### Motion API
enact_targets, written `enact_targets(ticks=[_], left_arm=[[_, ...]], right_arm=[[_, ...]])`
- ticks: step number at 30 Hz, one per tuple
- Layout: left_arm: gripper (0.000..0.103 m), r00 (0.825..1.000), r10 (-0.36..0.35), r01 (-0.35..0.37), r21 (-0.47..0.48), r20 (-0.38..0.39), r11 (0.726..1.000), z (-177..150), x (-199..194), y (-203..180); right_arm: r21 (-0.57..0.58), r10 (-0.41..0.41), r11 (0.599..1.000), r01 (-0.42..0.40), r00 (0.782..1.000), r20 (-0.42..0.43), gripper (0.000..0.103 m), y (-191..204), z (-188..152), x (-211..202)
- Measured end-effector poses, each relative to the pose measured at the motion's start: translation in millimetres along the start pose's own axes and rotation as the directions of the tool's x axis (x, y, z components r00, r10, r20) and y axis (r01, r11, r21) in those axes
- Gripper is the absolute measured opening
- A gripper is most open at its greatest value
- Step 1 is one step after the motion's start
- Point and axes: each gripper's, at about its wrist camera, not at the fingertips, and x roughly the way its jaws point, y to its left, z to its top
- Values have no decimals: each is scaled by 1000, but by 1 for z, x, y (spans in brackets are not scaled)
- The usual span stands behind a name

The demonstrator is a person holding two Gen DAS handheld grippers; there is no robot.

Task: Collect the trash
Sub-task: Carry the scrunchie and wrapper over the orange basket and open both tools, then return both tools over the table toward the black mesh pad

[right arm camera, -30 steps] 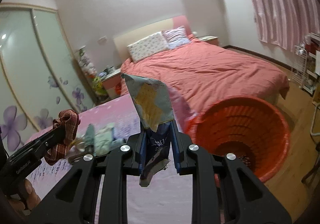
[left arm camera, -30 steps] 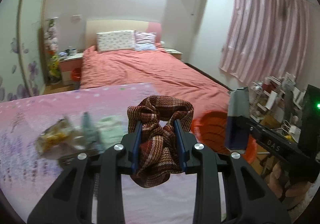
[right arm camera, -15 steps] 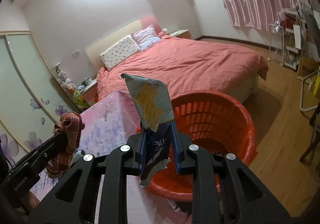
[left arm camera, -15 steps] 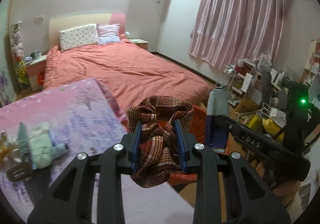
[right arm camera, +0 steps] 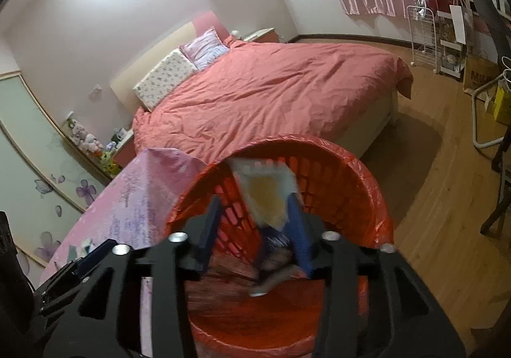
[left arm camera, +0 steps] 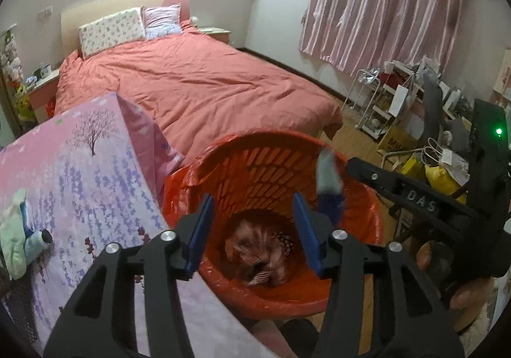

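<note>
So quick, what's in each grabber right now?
Left gripper: open, empty; plaid cloth lies in the orange basket.
Right gripper: open, snack bag dropping.

Cloth (left arm camera: pixel 255 249) in basket (left arm camera: pixel 367 198) — table (left arm camera: pixel 80 182) left, bed (left arm camera: pixel 198 83) behind.

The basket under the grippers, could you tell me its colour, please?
Orange-red basket, clearest in the left wrist view.

Orange slatted basket (left arm camera: pixel 367 198), brown plaid cloth (left arm camera: pixel 258 252) inside, pink lavender-print tablecloth (left arm camera: pixel 80 172), coral bedspread (left arm camera: pixel 198 80), pink striped curtain (left arm camera: pixel 383 0)
</note>
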Motion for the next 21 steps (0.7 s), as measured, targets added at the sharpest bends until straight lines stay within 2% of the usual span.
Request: enact_targets(ticks=[3,12,21], left_arm=[[57,1000,24,-24,2,0,1000,-4,-3,7],[64,990,139,-139,-11,15,990,-30,-41,55],[66,972,234,-232,-137,3,963,-59,-89,129]], right_arm=[[-2,-14,1000,14,1000,-4,57,-1,-6,-2],[-61,-33,998,31,999,-33,58,20,-18,-3],[-152,7,988,-19,997,-77,58,69,-40,-5]])
